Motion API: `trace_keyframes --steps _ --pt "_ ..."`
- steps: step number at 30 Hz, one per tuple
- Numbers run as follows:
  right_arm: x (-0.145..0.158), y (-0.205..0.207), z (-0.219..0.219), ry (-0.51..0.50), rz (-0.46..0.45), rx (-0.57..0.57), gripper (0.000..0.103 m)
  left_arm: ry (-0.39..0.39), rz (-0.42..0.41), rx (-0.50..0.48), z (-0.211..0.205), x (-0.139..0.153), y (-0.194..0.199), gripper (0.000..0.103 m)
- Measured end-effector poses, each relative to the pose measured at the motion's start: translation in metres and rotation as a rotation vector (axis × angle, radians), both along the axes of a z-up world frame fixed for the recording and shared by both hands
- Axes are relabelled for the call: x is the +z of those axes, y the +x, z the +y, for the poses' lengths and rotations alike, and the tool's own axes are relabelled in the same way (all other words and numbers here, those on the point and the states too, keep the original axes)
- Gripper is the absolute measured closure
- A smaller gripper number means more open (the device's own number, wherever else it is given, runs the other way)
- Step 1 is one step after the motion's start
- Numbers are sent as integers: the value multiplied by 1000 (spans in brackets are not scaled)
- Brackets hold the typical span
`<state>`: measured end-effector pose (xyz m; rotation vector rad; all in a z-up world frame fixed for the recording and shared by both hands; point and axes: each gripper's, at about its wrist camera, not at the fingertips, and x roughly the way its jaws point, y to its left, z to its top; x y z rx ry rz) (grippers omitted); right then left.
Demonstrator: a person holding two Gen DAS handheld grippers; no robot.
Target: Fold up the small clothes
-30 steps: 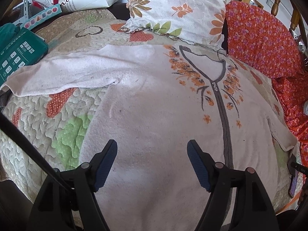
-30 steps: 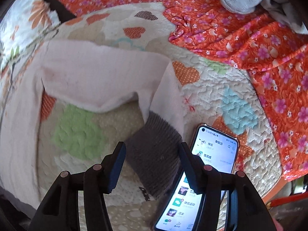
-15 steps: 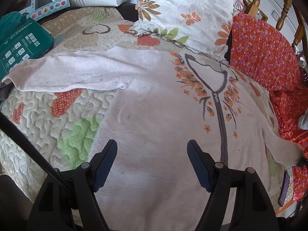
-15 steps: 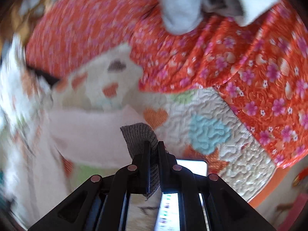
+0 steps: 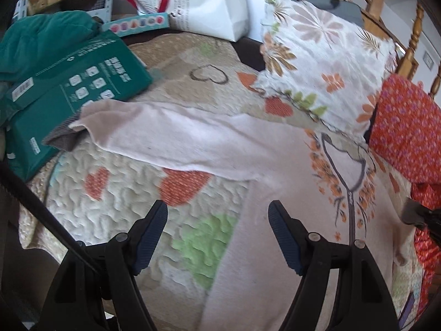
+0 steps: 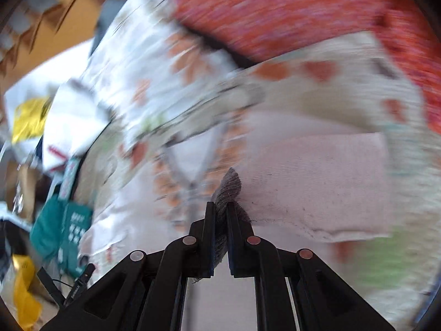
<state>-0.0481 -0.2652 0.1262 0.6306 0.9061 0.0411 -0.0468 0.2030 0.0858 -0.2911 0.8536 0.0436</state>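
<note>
The pale pink sweater (image 5: 289,193) lies front-up on the quilted bed cover (image 5: 115,201), its grey placket and orange flower print at the right of the left wrist view. The right tool (image 6: 220,220) is clamped on the grey cuff (image 6: 228,190) of 1 sleeve. A second ago that cuff lay flat on the quilt beside a phone, between parted fingers. Now it is pinched, lifted and carried over the sweater's chest, with the sleeve (image 6: 317,187) trailing to the right of the frame. The heavy blur in the right wrist view suggests a fast swing.

The left tool (image 5: 217,237) hangs with its fingers wide apart and nothing between them. It has drifted from above the sweater body toward the side seam and the quilt's green patch. The other sleeve (image 5: 176,140) stretches to the upper left, its grey cuff (image 5: 60,138) resting against a green box (image 5: 69,91).

The first sleeve fold looks underway; the second sleeve is probably next for the left tool.
</note>
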Motion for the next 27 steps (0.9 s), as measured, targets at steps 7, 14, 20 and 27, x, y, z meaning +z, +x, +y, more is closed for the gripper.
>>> trace_keyframes --steps 7,14,20,27 --pt "-43 104 129 179 15 163 95 -23 -5 109 49 5 2 28" --pt "-107 169 205 304 120 207 92 -55 32 173 83 -4 8 27" --pt "-132 168 260 366 220 407 82 -96 42 263 122 -6 18 27" --pt "-67 137 267 -54 22 468 66 -217 71 333 149 -21 11 26"
